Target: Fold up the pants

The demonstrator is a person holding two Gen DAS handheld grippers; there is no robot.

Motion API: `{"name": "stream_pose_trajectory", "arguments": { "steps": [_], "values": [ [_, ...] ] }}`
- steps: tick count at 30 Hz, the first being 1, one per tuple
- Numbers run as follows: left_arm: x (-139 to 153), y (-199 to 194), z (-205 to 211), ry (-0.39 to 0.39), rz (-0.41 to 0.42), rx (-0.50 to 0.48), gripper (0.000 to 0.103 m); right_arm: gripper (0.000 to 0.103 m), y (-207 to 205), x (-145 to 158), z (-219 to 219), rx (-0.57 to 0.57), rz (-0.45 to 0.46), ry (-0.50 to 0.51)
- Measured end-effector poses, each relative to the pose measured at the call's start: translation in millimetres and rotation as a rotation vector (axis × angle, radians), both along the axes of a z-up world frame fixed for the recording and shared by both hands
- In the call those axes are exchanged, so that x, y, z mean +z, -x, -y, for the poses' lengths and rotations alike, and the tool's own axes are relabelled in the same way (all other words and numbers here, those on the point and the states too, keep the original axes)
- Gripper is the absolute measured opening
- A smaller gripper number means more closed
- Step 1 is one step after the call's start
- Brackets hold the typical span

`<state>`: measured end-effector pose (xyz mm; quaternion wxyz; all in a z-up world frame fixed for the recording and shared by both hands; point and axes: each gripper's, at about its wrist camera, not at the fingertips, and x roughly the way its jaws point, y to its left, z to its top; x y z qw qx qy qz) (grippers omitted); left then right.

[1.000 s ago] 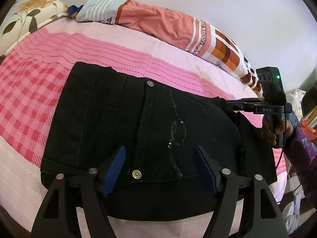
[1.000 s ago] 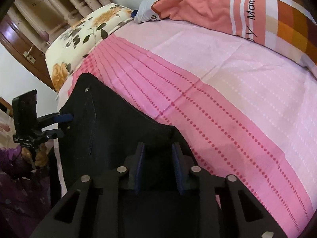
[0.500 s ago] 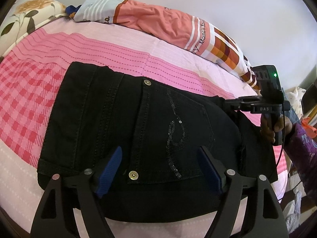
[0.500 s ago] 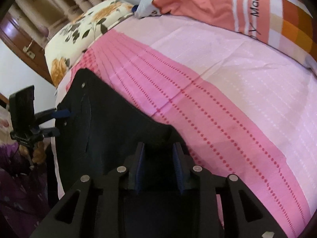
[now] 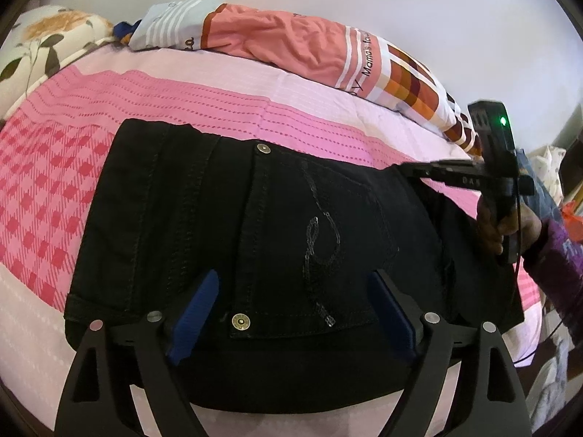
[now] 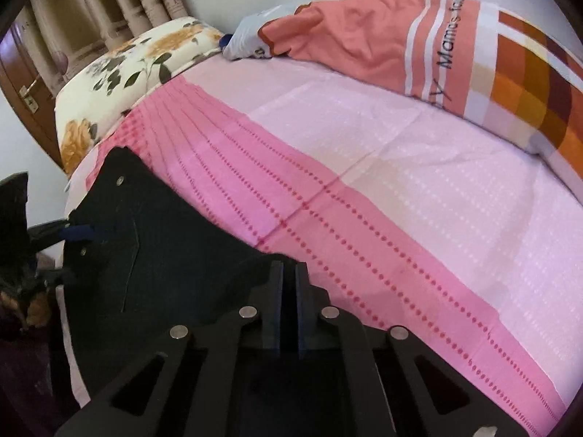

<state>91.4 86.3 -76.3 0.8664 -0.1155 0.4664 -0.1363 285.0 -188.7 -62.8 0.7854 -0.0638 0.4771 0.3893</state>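
Note:
Black jeans [image 5: 226,225] lie folded on the pink bed, back pocket with a sequin swirl facing up. My left gripper [image 5: 291,291] is open, its blue pads wide apart over the waistband edge near a brass rivet, holding nothing. My right gripper [image 6: 289,276] is shut on the far edge of the jeans [image 6: 153,255], pads pressed close on the black cloth. The right gripper also shows in the left wrist view [image 5: 411,169] at the jeans' right end. The left gripper shows in the right wrist view [image 6: 78,235] at far left.
A pink checked and striped bedsheet [image 5: 54,167] covers the bed. An orange and white rolled blanket [image 5: 291,43] lies along the wall. A floral pillow [image 6: 138,62] sits at the bed's head. A wooden door [image 6: 22,83] and curtains stand beyond.
My right gripper's pads have closed from a small gap to pressed tight on the jeans' edge. My left gripper has stayed open and drawn slightly back over the waistband.

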Motion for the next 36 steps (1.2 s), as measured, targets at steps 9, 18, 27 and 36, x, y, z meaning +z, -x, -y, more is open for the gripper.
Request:
{"name": "stream_pose_trajectory", "arguments": {
  "steps": [9, 18, 27, 36],
  "values": [
    [0.1, -0.9, 1.2, 0.003, 0.002, -0.001, 0.088, 0.013, -17.1, 11.0, 39.0, -0.169, -0.086, -0.193],
    [0.8, -0.3, 2.3, 0.021, -0.001, 0.012, 0.09, 0.011, 11.2, -6.2, 14.6, -0.118, -0.222, -0.109],
    [8.5, 1.2, -6.5, 0.072, -0.036, 0.024, 0.091, 0.023, 92.3, 31.1, 127.3, -0.348, -0.265, -0.539],
    [18.3, 10.3, -26.5, 0.146, -0.044, 0.086, 0.091, 0.02, 217.4, -27.5, 149.2, -0.456, -0.234, -0.315]
  ]
}}
